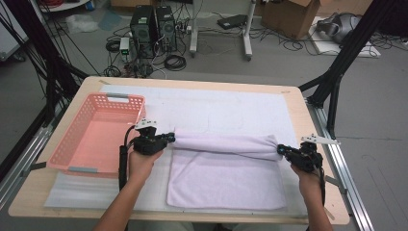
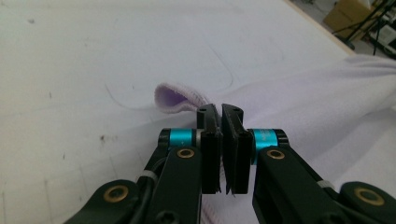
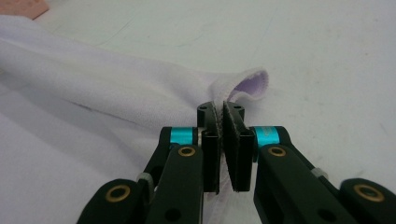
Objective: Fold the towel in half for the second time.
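The left hand-held gripper (image 1: pixel 169 138), left of centre in the high view, is clamped on one corner of the pale lilac terry-cloth towel (image 1: pixel 226 168), and the right hand-held gripper (image 1: pixel 280 150), at the right of that view, is clamped on the opposite corner, each pair of jaws pressed together on the cloth's hem. The towel's far edge is doubled over in a roll between them, while the rest lies flat toward the bottom of the frame on a white mat (image 1: pixel 216 108) covering the light wooden worktop (image 1: pixel 315 159). A pink perforated plastic basket (image 1: pixel 96 132) sits just left of the left hand-held gripper.
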